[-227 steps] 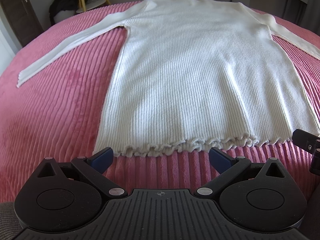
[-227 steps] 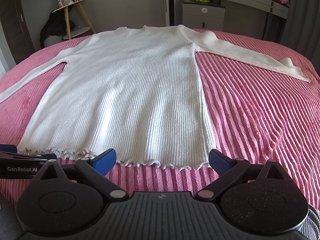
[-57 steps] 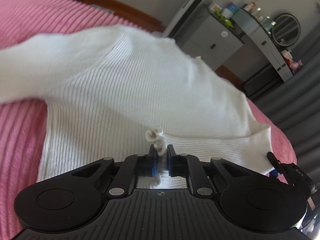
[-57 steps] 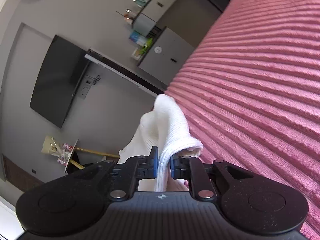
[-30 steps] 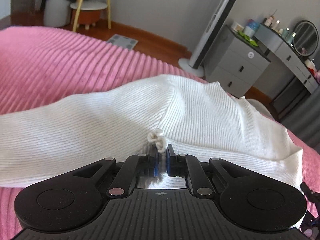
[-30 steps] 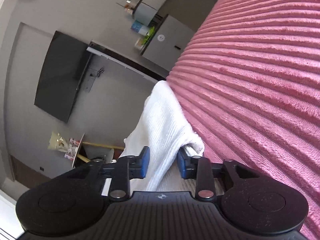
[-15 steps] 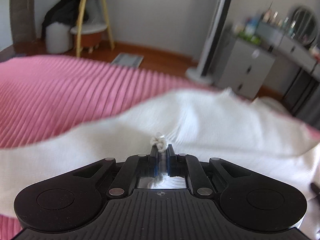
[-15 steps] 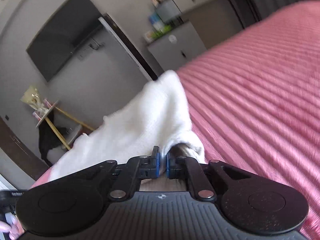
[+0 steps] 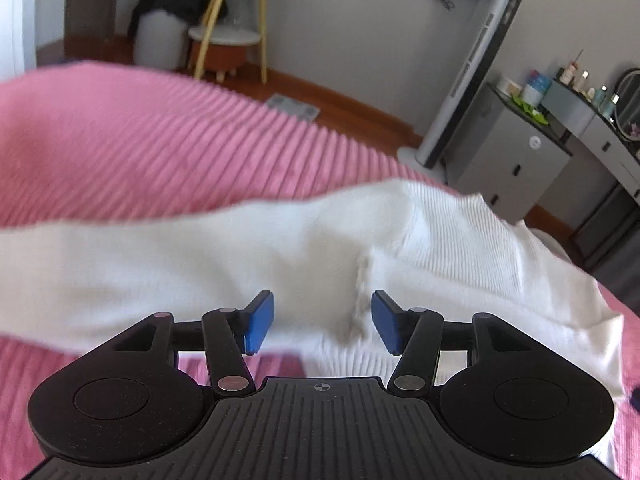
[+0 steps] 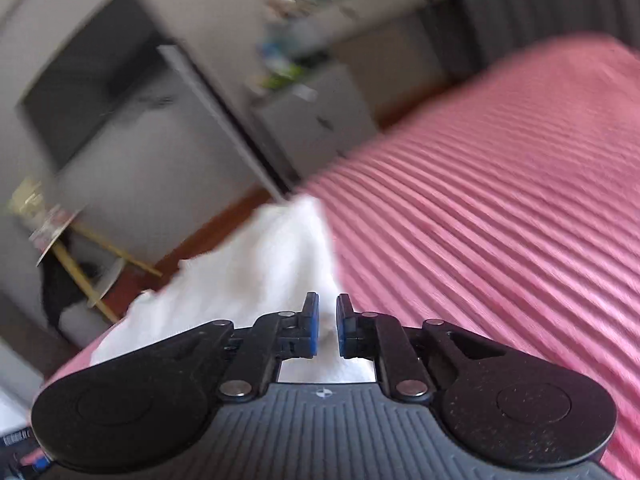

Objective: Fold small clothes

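A pink ribbed bed (image 9: 140, 152) carries a white ribbed sweater (image 9: 460, 240), folded over itself near the bed's far edge. The left gripper (image 9: 322, 326) hovers over its frilled hem (image 9: 362, 292), jaws just sprung apart and released. The right gripper (image 10: 327, 327) shows jaws parting slightly; cloth lies behind the gap, grip unclear.
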`<state>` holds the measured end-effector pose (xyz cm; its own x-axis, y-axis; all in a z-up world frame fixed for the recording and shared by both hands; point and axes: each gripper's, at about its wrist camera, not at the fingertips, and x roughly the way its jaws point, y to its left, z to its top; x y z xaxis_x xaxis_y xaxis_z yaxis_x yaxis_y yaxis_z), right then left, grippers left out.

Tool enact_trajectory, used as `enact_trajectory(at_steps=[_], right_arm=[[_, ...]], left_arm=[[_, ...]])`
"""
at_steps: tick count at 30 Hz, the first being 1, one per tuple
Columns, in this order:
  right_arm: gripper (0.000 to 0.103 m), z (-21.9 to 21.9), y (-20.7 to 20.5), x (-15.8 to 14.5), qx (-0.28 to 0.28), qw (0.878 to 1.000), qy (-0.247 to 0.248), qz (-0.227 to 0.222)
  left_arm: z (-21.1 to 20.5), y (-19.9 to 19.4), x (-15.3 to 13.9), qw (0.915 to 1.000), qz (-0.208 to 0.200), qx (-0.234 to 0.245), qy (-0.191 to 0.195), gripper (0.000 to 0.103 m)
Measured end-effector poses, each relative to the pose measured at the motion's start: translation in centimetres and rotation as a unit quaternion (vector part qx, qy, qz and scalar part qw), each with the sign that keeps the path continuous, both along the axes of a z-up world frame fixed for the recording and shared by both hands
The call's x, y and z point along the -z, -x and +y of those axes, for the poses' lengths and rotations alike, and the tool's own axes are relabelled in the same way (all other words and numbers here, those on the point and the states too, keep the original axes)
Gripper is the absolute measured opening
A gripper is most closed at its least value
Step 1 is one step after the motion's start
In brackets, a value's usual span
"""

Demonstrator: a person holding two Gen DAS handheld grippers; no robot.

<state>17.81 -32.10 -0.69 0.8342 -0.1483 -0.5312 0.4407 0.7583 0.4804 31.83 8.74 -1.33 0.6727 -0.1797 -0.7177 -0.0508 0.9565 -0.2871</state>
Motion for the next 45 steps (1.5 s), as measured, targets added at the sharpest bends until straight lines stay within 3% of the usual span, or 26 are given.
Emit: enact_trajectory(at_steps=[3, 6, 8, 11, 16, 24, 27, 29, 31, 34, 41, 45], right_arm=[[0.010, 2.0, -1.6, 0.8, -0.053, 0.998, 0.018, -0.001], [0.009, 3.2, -3.0, 2.1, -0.078, 0.994, 0.071, 0.016], [0.000, 2.9, -3.5, 3.4, -0.076, 0.992, 0.090, 0.044], [0.000, 2.4, -3.6, 3.3, -0.041, 0.988, 0.137, 0.057], [0.000, 3.6, -3.2, 2.7, -0.040, 0.984, 0.161, 0.059], [0.000, 6.8, -3.0, 1.4, -0.093, 0.982, 0.161, 0.031], [0.001, 8.3, -3.1, 1.9, -0.111, 0.980, 0.163, 0.034], [0.003, 9.1, -3.1, 2.7, -0.116, 0.979, 0.160, 0.044], [0.003, 9.7, -2.8, 3.5, -0.112, 0.978, 0.169, 0.042], [0.003, 9.6, -2.8, 3.8, -0.111, 0.979, 0.165, 0.036], [0.003, 9.1, -2.6, 4.2, -0.107, 0.983, 0.148, 0.022], [0.003, 7.7, -0.6, 3.8, -0.097, 0.991, 0.092, -0.009]], left_arm=[[0.2, 0.8, 0.5, 1.0000, 0.008, 0.004, 0.003, 0.060], [1.1, 1.7, 0.3, 0.9999, 0.009, 0.006, 0.010, 0.062], [2.1, 2.5, 0.2, 0.9998, 0.010, -0.001, 0.020, 0.069], [3.9, 3.7, 0.4, 0.9992, 0.015, -0.021, 0.032, 0.072], [5.7, 4.5, 1.5, 0.9962, 0.037, -0.051, 0.060, 0.074], [3.4, 3.9, 1.0, 0.9924, 0.035, -0.041, 0.111, 0.075], [1.2, 3.2, 0.5, 0.9939, 0.020, -0.023, 0.106, 0.076], [0.1, 2.0, 1.1, 0.9935, 0.032, -0.021, 0.107, 0.077], [-0.4, 0.7, 2.1, 0.9926, 0.052, -0.038, 0.103, 0.075], [-0.5, 0.2, 2.9, 0.9937, 0.040, -0.055, 0.089, 0.069], [3.5, 2.7, 2.4, 0.9920, 0.027, -0.079, 0.094, 0.069], [8.6, 5.4, 2.1, 0.9869, 0.019, -0.114, 0.112, 0.068]])
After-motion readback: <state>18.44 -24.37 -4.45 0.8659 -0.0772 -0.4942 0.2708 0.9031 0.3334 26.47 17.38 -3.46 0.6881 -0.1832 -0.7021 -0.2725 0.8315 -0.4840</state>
